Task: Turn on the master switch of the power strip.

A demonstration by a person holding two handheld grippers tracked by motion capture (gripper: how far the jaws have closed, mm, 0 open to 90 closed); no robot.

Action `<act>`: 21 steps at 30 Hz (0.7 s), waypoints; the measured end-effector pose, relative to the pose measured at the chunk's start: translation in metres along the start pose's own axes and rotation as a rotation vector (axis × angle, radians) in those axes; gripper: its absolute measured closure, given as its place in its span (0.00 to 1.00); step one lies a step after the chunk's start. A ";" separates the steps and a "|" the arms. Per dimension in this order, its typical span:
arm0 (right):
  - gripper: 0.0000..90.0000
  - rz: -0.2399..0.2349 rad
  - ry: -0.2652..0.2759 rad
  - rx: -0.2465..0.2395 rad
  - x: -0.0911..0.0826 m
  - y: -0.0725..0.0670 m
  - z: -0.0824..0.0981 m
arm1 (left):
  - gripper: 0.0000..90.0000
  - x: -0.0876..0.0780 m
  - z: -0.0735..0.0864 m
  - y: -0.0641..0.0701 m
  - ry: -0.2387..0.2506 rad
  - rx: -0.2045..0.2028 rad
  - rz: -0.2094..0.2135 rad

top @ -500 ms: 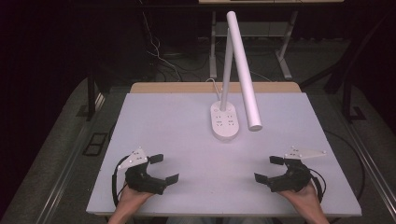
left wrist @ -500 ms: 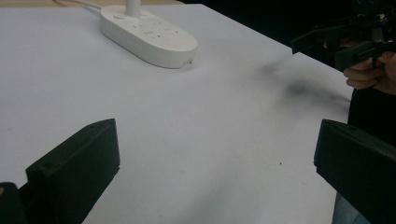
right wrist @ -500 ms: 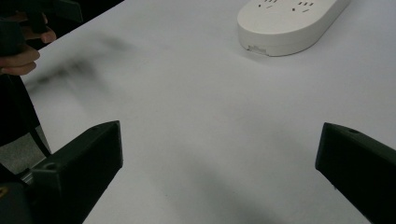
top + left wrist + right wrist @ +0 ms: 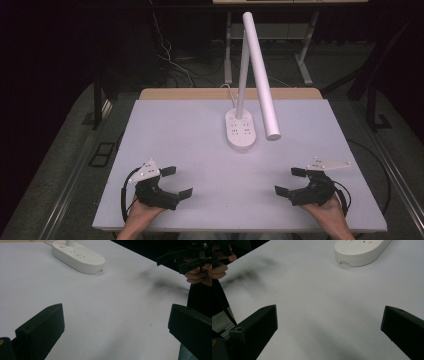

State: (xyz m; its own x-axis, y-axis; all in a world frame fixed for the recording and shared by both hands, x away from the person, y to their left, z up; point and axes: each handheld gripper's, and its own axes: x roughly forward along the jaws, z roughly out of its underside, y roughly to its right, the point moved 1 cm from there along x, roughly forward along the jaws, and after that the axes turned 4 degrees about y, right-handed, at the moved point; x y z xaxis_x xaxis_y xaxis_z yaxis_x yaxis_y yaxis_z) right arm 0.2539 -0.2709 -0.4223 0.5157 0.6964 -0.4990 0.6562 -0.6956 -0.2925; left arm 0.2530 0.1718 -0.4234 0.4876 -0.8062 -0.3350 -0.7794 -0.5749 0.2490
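A white desk lamp stands at the middle of the white table (image 4: 190, 130); its oval base (image 4: 241, 131) carries socket holes, and its long tube head (image 4: 261, 75) slants down to the right. The base appears in the left gripper view (image 4: 79, 256) and the right gripper view (image 4: 359, 250). My left gripper (image 4: 176, 182) rests near the front left edge, open, nothing between its jaws. My right gripper (image 4: 291, 181) rests near the front right edge, open too and holding nothing. Both point inward toward each other. Each gripper view shows wide-apart black jaws over bare tabletop.
A lamp cable runs off the table's back edge toward cables on the dark floor (image 4: 172, 60). A metal table frame (image 4: 305, 60) stands behind. The other hand and its gripper (image 4: 192, 261) show far off in the left gripper view.
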 end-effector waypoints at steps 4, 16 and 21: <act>0.00 0.000 0.001 -0.001 -0.001 0.001 0.000 | 0.00 0.000 0.000 0.000 -0.006 -0.007 0.022; 0.00 0.003 0.000 0.008 -0.004 0.004 0.001 | 0.00 0.002 -0.003 0.002 -0.064 0.004 0.014; 0.00 0.001 0.000 0.012 -0.005 0.004 0.002 | 0.00 0.003 -0.005 0.003 -0.067 0.002 0.021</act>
State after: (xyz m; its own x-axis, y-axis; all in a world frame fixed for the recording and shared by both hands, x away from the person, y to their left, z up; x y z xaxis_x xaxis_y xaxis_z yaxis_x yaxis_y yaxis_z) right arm 0.2528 -0.2773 -0.4225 0.5165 0.6956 -0.4993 0.6490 -0.6984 -0.3017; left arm 0.2545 0.1669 -0.4192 0.4438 -0.8069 -0.3898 -0.7898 -0.5577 0.2552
